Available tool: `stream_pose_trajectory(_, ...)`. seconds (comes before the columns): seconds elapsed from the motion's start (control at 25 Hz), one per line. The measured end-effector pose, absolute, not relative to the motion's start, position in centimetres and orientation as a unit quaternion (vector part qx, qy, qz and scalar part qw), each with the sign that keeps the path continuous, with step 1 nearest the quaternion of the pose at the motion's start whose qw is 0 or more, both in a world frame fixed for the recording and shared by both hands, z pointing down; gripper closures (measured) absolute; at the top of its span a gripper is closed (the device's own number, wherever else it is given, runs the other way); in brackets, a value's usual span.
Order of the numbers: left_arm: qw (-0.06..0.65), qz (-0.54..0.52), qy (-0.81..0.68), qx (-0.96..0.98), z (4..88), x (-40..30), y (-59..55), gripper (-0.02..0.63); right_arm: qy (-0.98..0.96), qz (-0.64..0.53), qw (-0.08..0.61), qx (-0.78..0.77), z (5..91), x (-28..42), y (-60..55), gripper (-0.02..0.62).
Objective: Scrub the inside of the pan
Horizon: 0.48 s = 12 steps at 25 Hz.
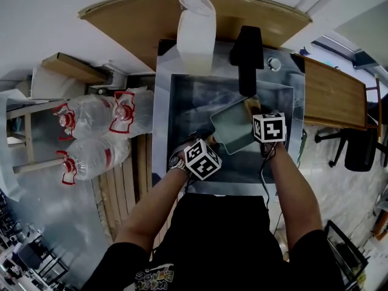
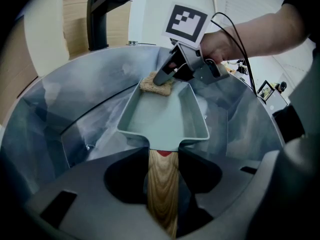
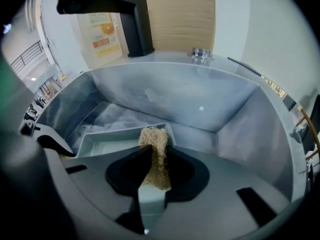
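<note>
Inside the sink (image 1: 162, 120) lies the pale green pan (image 2: 165, 119): your left gripper (image 2: 163, 156) is clamped on its wooden handle (image 2: 162, 189), and your right gripper (image 3: 154, 156) pinches the tan sponge (image 2: 156, 85), which rests in the pan's end opposite the handle.

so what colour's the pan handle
Light wood grain on the handle, clearest in the left gripper view.
</note>
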State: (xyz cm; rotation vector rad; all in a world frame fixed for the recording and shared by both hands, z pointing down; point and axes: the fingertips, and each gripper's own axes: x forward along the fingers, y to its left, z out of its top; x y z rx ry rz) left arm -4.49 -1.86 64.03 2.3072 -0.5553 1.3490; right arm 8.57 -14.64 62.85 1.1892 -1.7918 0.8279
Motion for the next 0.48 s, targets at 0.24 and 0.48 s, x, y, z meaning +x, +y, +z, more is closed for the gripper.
stream_pose_trajectory(0.24, 0.204, 0.485, -0.199, 0.827, 64.2, -4.6, -1.8, 0.417, -0.729, 0.280, 0.391, 0.486, 60.2, 7.9, -13.9, 0.506)
stream_pose_trajectory(0.48, 0.206, 0.484, -0.200, 0.827, 64.1, -4.5, -1.8, 0.417, -0.760, 0.336, 0.387, 0.400, 60.4, 2.9, -10.3, 0.506)
